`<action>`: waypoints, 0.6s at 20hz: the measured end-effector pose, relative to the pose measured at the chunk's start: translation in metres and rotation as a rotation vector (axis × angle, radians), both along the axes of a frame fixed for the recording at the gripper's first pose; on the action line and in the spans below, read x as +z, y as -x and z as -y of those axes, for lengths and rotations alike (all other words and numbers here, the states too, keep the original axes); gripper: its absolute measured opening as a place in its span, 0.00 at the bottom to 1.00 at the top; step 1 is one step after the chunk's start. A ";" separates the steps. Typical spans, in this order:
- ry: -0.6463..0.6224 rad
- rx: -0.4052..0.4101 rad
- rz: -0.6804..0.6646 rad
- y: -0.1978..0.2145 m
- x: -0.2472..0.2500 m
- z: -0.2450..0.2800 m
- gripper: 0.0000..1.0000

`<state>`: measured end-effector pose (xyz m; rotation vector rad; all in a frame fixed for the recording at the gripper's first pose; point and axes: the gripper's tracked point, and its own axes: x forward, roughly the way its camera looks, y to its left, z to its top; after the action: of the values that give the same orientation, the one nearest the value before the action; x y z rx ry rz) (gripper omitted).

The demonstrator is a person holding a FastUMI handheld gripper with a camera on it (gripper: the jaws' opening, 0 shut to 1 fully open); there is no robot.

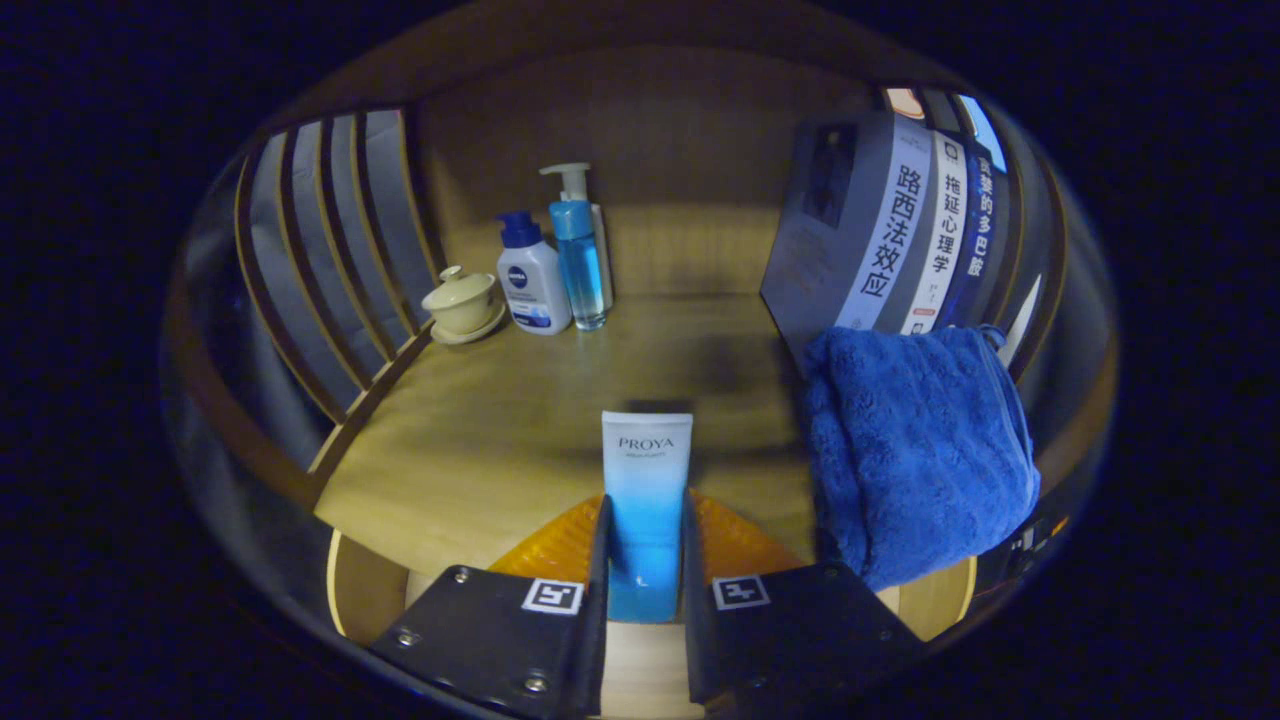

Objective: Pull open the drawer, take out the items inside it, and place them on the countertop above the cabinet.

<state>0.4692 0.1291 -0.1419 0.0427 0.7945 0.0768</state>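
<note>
Here the gripper (645,560) clamps the blue tube (646,500) upright.

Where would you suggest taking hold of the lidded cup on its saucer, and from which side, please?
While the gripper is shut on the blue-and-white tube, judging by shape: grip the lidded cup across its round body, below the lid, coming from the open countertop side; the slatted rail and white bottle crowd the others.

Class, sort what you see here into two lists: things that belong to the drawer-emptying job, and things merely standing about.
Job:
- gripper, shut on the white-and-blue cosmetic tube
- wooden countertop

Standing about:
- folded blue towel
- row of upright books
- white bottle with blue cap
- clear blue pump bottle
- cream lidded cup on saucer
</note>
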 end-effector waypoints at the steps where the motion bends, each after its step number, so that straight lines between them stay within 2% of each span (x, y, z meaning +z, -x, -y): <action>1: 0.005 -0.005 0.003 -0.002 -0.003 0.002 0.33; 3: 0.021 -0.008 0.027 -0.006 -0.001 0.005 0.32; 7: -0.010 -0.009 0.075 -0.001 0.006 0.001 0.43; 12: -0.065 -0.013 0.236 0.033 0.073 0.008 0.44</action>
<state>0.4364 0.1213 -0.0694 0.0987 0.5555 0.0935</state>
